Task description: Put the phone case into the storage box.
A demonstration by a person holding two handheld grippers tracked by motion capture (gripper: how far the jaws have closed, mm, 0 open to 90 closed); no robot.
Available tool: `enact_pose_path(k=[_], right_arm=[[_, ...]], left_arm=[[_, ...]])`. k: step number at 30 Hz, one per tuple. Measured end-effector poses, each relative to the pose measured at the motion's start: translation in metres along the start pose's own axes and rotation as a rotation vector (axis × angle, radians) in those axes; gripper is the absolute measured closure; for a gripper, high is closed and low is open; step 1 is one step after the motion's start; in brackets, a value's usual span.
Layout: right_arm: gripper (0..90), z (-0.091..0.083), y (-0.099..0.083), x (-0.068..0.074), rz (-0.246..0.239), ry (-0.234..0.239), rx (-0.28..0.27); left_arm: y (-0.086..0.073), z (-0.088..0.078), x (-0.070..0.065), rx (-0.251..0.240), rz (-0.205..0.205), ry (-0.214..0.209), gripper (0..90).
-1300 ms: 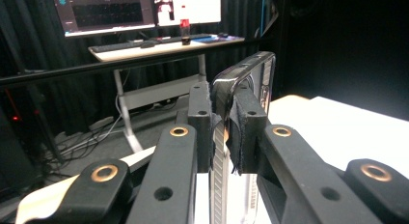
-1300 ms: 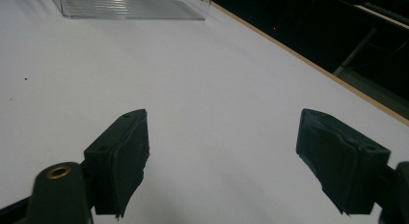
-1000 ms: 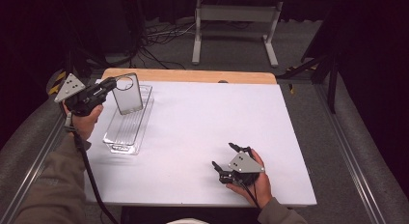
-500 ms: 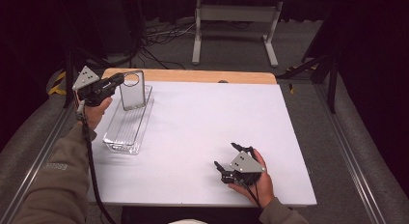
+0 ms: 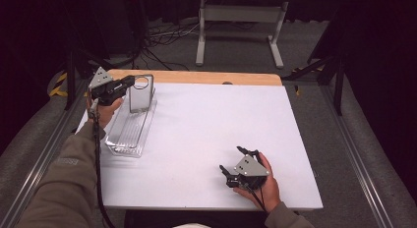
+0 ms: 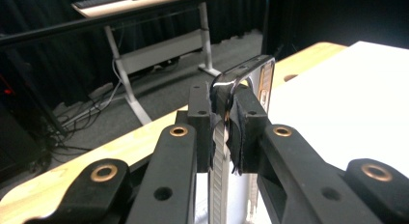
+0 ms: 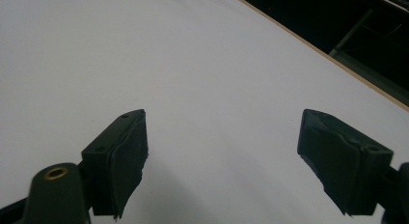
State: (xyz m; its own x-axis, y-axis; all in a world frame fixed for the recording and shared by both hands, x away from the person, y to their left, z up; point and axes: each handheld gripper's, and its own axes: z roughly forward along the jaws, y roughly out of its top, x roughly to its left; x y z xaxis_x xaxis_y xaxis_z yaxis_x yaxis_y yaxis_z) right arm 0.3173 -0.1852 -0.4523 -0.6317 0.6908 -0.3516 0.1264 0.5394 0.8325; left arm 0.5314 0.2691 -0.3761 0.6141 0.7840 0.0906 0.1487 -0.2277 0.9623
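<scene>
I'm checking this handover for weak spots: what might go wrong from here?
1. The left gripper pinches the metal plate only at its thin top edge, so it may swing or slip.
2. The plate hangs upright over the far end of the clear tray; lowered off line, it may catch the tray's wall.

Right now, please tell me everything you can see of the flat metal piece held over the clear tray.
The flat metal piece is a thin, shiny grey plate with rounded corners, a round hole near its top and a ridged edge. It stands upright at the far end of the clear tray. The left gripper has its jaws shut on the upper edge. Whether its bottom touches the tray cannot be told.
</scene>
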Motion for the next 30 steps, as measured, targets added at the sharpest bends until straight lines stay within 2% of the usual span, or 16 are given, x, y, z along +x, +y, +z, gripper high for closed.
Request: enact_pose_path(k=[5,8,10,15,17,21,23,30], right_arm=[[19.1,-0.002,0.000,0.003,-0.014,0.004,0.006],[19.1,-0.002,0.000,0.004,-0.015,0.007,0.008],[22.3,-0.002,0.000,0.005,-0.023,0.024,0.014],[22.1,0.002,0.000,0.009,-0.040,0.043,0.029],[21.8,0.003,0.000,0.010,-0.051,0.047,0.035],[21.7,0.005,0.000,0.012,-0.059,0.056,0.043],[21.7,0.005,0.000,0.012,-0.059,0.062,0.047],[21.8,0.004,0.000,0.011,-0.049,0.066,0.045]], left_arm=[[0.002,0.005,0.004,0.003,0.008,-0.002,80.8],[0.002,0.008,0.007,0.000,-0.001,-0.011,80.7],[0.001,0.011,0.012,0.008,0.001,-0.001,80.1],[0.002,0.019,0.021,0.026,0.001,0.016,78.5],[0.002,0.023,0.022,0.054,0.023,0.035,76.7],[0.000,0.029,0.026,0.096,0.039,0.064,74.3],[-0.002,0.032,0.027,0.115,0.037,0.076,69.2],[-0.004,0.036,0.032,0.149,0.028,0.114,62.8]])
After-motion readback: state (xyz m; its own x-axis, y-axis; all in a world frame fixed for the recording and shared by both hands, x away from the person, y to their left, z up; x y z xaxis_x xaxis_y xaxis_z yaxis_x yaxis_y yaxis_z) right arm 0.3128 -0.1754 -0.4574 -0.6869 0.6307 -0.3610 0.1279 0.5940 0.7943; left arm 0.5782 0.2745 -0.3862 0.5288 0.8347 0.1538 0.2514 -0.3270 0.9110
